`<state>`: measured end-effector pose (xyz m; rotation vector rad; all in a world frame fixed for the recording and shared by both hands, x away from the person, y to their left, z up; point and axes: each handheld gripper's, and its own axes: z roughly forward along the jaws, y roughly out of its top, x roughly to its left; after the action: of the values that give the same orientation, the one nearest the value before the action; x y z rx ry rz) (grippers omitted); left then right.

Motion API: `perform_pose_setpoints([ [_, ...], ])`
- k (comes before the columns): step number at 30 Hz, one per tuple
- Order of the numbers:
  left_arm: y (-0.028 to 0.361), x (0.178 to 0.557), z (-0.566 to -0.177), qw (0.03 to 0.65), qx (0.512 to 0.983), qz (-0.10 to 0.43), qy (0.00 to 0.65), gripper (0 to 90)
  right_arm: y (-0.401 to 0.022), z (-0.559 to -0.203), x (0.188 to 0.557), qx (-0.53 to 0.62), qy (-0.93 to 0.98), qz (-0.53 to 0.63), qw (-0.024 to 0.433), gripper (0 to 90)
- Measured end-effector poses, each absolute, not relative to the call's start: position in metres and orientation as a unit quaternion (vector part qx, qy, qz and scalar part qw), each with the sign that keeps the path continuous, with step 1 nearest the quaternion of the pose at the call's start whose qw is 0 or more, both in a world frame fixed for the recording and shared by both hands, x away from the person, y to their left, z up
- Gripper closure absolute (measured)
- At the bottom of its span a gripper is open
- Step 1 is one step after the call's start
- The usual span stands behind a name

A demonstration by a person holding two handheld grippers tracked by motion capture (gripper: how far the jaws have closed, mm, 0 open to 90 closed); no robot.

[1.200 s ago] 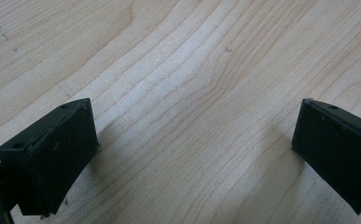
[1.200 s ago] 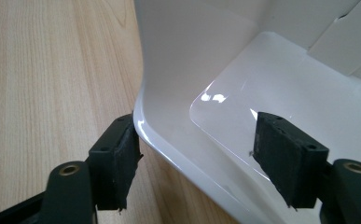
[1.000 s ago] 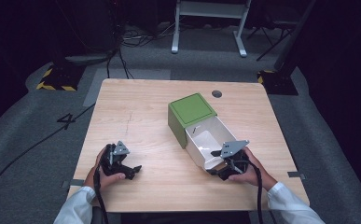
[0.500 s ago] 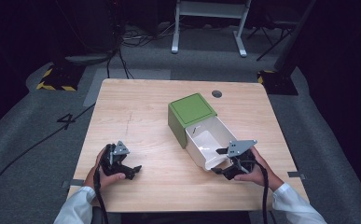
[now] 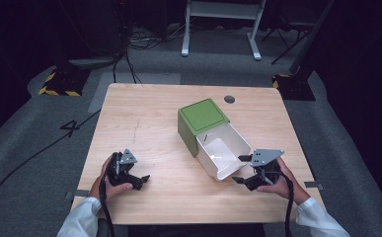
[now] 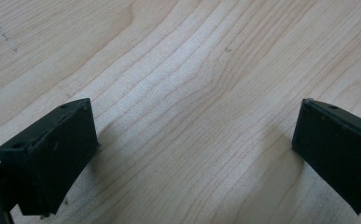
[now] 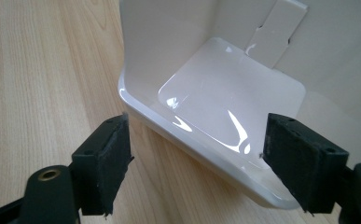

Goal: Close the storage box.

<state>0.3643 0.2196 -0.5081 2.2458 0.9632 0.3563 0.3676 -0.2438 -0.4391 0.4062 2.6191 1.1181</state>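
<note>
A green box (image 5: 203, 116) stands in the middle of the wooden table (image 5: 149, 113). A glossy white drawer (image 5: 223, 153) is slid out of it toward the near right, and nothing lies inside. My right gripper (image 5: 240, 169) is open just off the drawer's front right corner. In the right gripper view the drawer's rounded lip (image 7: 187, 135) lies between and just beyond the jaws of that gripper (image 7: 197, 149), which hold nothing. My left gripper (image 5: 141, 180) rests on the near left of the table; it is open (image 6: 194, 140) over bare wood.
A small round hole (image 5: 229, 98) sits in the table behind the box. Cables trail from both grippers over the near edge. Beyond the table, a dark floor carries cables and a white stand (image 5: 218, 19).
My right gripper has drawn back a little to the right, away from the drawer's front. The left gripper and the box have stayed put.
</note>
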Motion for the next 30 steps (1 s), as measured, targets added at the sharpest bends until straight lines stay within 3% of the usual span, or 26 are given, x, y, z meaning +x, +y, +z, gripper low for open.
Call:
perform_pose_setpoints([
  [15,0.22,0.364,-0.508,0.33,0.859,0.137,0.368,0.3,-0.274,-0.441,0.363,0.169,0.899,0.372,0.156,22.8],
  [30,0.22,0.364,-0.508,0.33,0.858,0.137,0.369,0.2,-0.327,-0.469,0.357,0.243,0.889,0.348,0.17,22.3],
])
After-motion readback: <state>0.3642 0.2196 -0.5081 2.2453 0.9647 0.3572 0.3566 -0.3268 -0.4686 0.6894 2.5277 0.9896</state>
